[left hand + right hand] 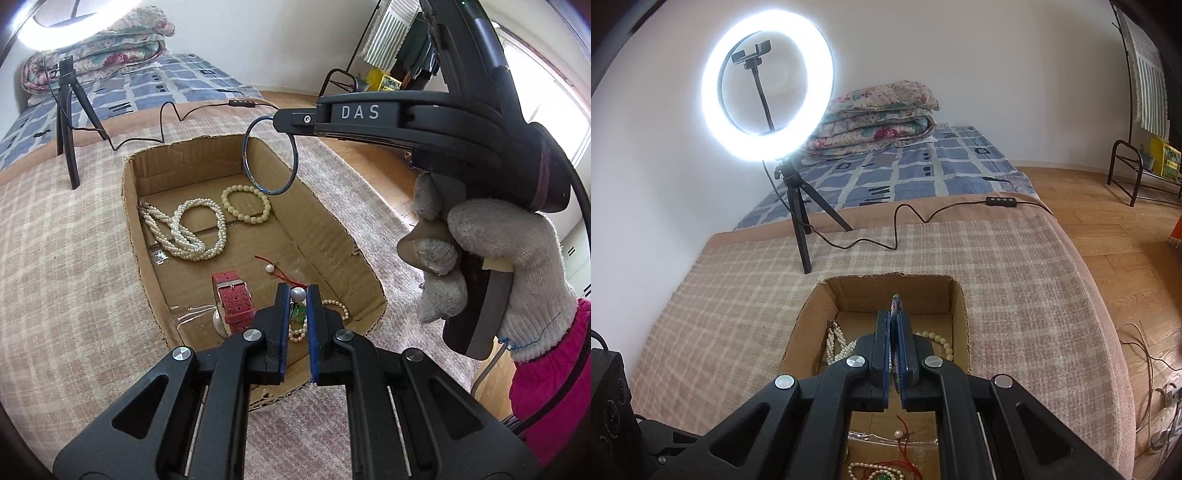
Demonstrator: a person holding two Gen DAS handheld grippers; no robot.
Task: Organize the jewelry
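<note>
An open cardboard box (325,218) lies on a checked blanket and holds jewelry. Inside are a twisted pearl necklace (192,232), a cream bead bracelet (245,203), a red watch strap (233,301) and a small pearl necklace with red cord (295,284). My right gripper (277,118) hangs above the box, shut on a dark blue bangle (269,155). In the right wrist view the bangle (895,306) stands edge-on between the pads, over the box (960,325). My left gripper (297,295) is slightly open and empty, above the box's near end.
A lit ring light (768,83) on a black tripod (801,218) stands on the blanket behind the box, its cable (897,229) trailing right. Folded quilts (875,118) lie on a blue sheet. Wooden floor (1108,236) lies to the right.
</note>
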